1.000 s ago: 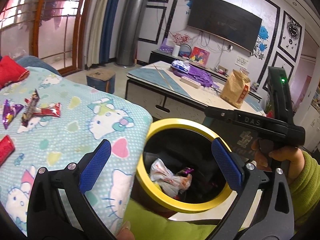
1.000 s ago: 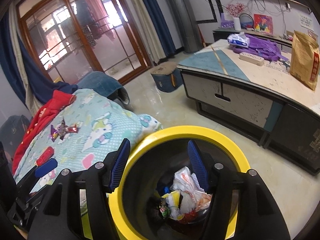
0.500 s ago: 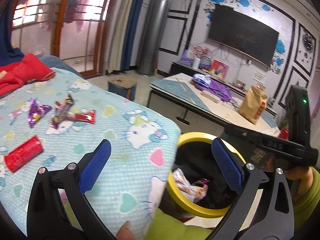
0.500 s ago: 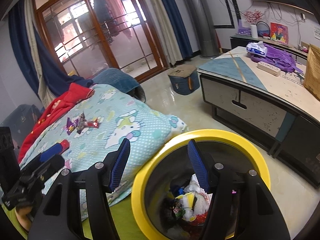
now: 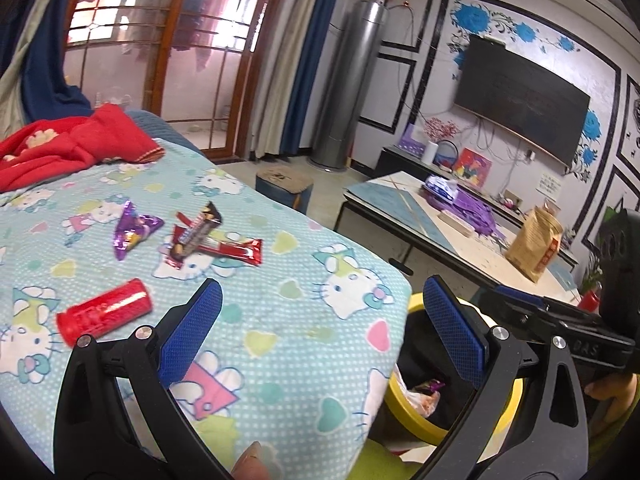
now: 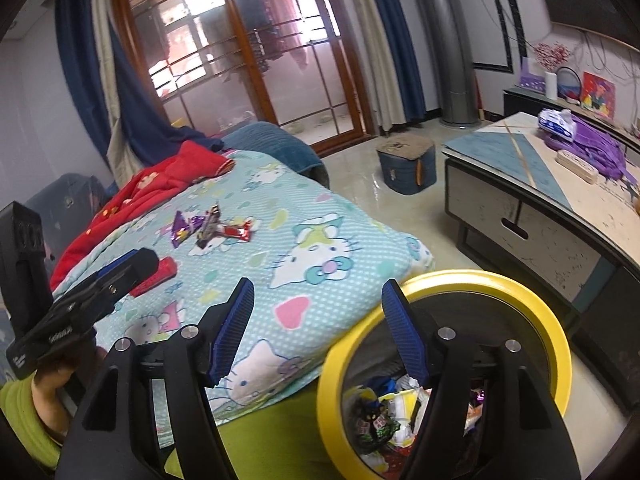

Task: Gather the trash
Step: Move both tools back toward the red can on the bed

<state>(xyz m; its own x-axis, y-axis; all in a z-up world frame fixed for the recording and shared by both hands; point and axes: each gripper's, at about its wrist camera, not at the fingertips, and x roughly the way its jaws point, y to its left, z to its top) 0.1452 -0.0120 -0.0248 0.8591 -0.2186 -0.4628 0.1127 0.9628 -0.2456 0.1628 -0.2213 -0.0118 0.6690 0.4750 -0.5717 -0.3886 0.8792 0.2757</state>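
Observation:
On the Hello Kitty blanket (image 5: 280, 320) lie a purple wrapper (image 5: 134, 232), a dark wrapper (image 5: 196, 234), a red wrapper (image 5: 236, 248) and a red can (image 5: 104, 316). My left gripper (image 5: 320, 304) hangs open over the blanket's near part, with nothing between its blue pads. The yellow-rimmed black bin (image 6: 500, 280) stands at the blanket's right edge with trash inside. Above the bin's left rim, my right gripper (image 6: 318, 292) is empty and its jaws are opening. The right wrist view also shows the wrappers (image 6: 210, 226) and the can (image 6: 160, 270).
A low coffee table (image 6: 520, 168) with a brown paper bag (image 5: 534, 244) and purple cloth stands right of the bin. A red garment (image 5: 68, 144) lies at the blanket's far end. A blue stool (image 6: 406, 168) sits on the floor beyond.
Both views have swung left from the bin toward the blanket. The wrappers and can now sit nearer the left gripper. The right jaws stand slightly wider.

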